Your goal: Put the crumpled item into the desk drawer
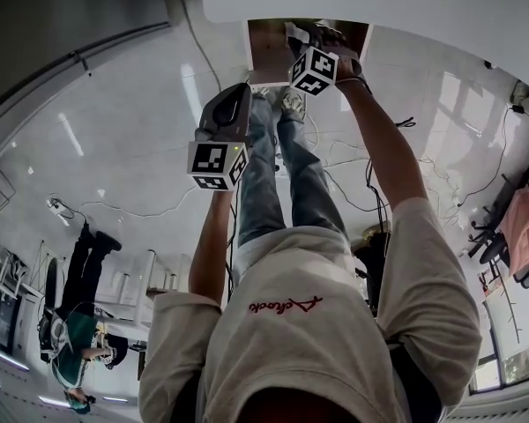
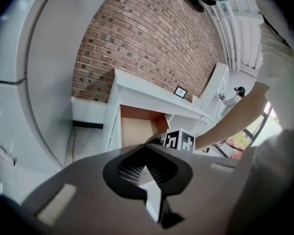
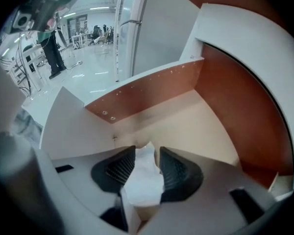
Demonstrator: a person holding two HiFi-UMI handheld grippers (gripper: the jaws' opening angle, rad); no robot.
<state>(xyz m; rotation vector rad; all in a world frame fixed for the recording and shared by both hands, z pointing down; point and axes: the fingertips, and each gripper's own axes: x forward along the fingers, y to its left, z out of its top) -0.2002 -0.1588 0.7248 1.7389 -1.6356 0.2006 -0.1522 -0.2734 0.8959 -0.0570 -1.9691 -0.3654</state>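
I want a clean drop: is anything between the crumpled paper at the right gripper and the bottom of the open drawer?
Nothing visible does. The crumpled paper sits between the parted jaws of the right gripper, which points down into the open drawer. The part of the drawer's floor that shows is bare.

The left tongs (image 2: pixel 146 155) are filling the lower part of the view. Their ribbed pads (image 2: pixel 130 170) are meeting at the tips, with nothing between them. Beyond, a white bench (image 2: pixel 152 94) is standing against a brick wall (image 2: pixel 147 38). Its drawer (image 2: pixel 137 129) is hanging open, showing a pale floor and reddish sides. A marker cube (image 2: pixel 180 141) is poking up at the drawer's front, and a bare arm (image 2: pixel 235 124) is reaching to it from the right. A small frame (image 2: pixel 180 91) is sitting on the bench top. A tall white cabinet (image 2: pixel 34 82) is looming at the left.
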